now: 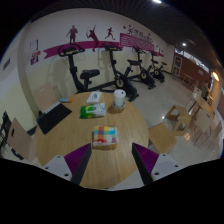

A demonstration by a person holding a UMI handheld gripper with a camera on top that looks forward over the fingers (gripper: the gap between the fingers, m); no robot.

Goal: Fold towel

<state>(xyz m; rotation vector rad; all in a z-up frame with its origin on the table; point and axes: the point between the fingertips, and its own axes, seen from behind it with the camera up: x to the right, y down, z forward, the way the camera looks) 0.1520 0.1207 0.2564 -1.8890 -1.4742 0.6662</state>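
A folded towel (105,137) with coloured patches lies on the round wooden table (75,135), just beyond my fingers and roughly centred between them. My gripper (111,158) is open and empty, held above the near part of the table. The left finger's purple pad (77,157) and the right finger's purple pad (146,159) stand wide apart, with bare tabletop between them.
Further back on the table are a green packet (92,111), a small white box (95,97) and a white cup (120,98). Wooden chairs (178,117) stand right and left of the table. Exercise bikes (120,72) line the far wall.
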